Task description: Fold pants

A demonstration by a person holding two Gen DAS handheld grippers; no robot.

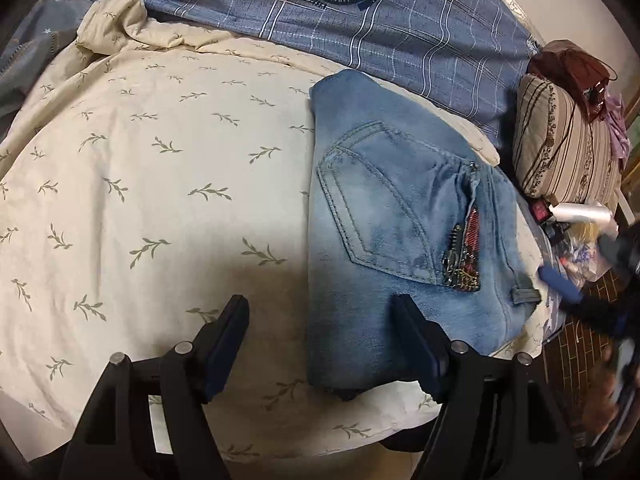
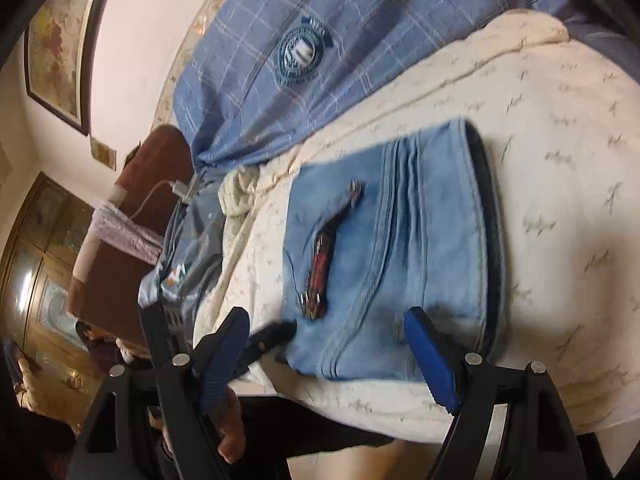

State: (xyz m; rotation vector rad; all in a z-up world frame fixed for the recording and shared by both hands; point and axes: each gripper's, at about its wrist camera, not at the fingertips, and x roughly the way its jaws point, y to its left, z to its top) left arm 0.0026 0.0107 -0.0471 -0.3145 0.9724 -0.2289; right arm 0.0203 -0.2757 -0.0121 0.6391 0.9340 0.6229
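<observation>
Folded jeans (image 1: 404, 216) on the quilt (image 1: 160, 160), long axis running away from both claws: left claw (image 1: 320, 344) open astride their near-left edge, right claw (image 2: 326, 356) open, empty, over their near end

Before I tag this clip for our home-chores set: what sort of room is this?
Most likely a bedroom. Folded jeans lie on a cream leaf-print quilt spread over a bed, with a blue plaid duvet behind and a striped pillow at the side.

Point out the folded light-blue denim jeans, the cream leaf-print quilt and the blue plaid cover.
folded light-blue denim jeans (image 1: 400, 208): left wrist view, back pocket.
cream leaf-print quilt (image 1: 168, 184): left wrist view, bare middle.
blue plaid cover (image 2: 256, 64): right wrist view, beside its round crest.
</observation>
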